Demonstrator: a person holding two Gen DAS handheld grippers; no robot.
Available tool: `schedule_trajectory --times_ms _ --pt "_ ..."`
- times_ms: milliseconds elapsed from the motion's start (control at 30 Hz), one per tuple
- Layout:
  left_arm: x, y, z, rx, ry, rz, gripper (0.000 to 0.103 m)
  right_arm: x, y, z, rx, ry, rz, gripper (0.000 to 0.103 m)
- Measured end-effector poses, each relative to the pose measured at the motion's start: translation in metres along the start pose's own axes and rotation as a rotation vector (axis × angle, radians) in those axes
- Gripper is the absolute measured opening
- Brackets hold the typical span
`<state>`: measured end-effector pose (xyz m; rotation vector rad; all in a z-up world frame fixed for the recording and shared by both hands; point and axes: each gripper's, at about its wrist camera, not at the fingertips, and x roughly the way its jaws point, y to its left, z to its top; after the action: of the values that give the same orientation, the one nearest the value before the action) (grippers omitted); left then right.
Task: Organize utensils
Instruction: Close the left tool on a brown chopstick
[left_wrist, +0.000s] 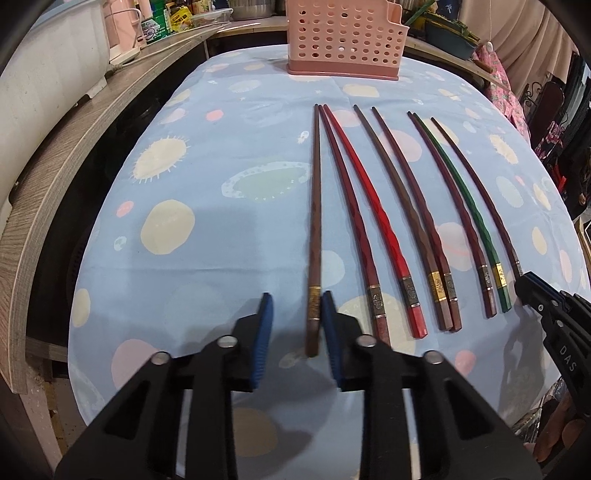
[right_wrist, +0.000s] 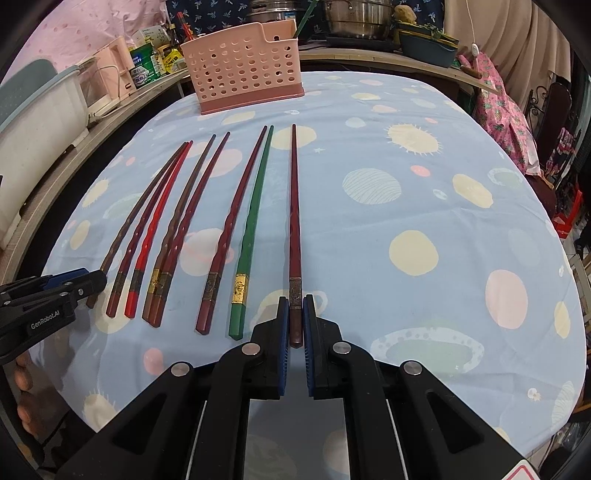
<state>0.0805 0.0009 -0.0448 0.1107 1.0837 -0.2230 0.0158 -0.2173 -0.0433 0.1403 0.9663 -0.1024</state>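
Both grippers reach in low over the near edge of the table, fingers pointing forward toward the pink perforated basket (right_wrist: 243, 70) that stands at the far side of the planet-print tablecloth (right_wrist: 406, 221). The left gripper (left_wrist: 297, 314) has its blue pads spread apart, straddling the thick end of the brown chopstick (left_wrist: 316, 221) at the left end of the row; the stick's gold band sits just beside the right pad, and whether the two touch is unclear, while the left pad stands well off it. The right gripper (right_wrist: 295, 317) has its pads drawn in close on either side of the dark red chopstick (right_wrist: 294, 221) at the right end of the row, the thick end lying between them just below its patterned band; whether the pads actually press it cannot be told. Between those two sticks, six more chopsticks lie on the cloth, among them a bright red one (right_wrist: 159, 225) and a green one (right_wrist: 253, 221).
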Motion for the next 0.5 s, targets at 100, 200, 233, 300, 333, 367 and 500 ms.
schedule_trajectory --times_ms 100,200,233,300,333,367,500 --pt "0.000 0.004 0.001 -0.012 0.004 -0.013 0.008 0.000 0.000 0.000 -0.001 0.001 0.001 0.007" --pt "-0.001 0.005 0.000 -0.012 0.004 -0.020 0.008 0.000 0.000 0.001 -0.004 0.004 0.000 0.007" --pt "-0.002 0.005 0.000 -0.012 0.003 -0.020 0.008 0.000 0.000 0.001 -0.002 0.003 0.000 0.007" --pt "-0.005 0.007 0.001 -0.016 -0.005 -0.021 0.008 -0.003 0.000 0.001 -0.001 -0.001 0.001 0.007" --pt "-0.007 0.008 0.002 -0.020 -0.010 -0.023 0.008 -0.004 0.000 0.003 0.000 -0.006 0.001 0.007" --pt "-0.009 0.009 0.004 -0.022 -0.014 -0.025 0.008 -0.007 0.000 0.004 0.001 -0.011 0.001 0.007" --pt "-0.024 0.014 0.011 -0.038 -0.044 -0.039 0.008 -0.020 -0.003 0.014 0.014 -0.044 0.014 0.007"
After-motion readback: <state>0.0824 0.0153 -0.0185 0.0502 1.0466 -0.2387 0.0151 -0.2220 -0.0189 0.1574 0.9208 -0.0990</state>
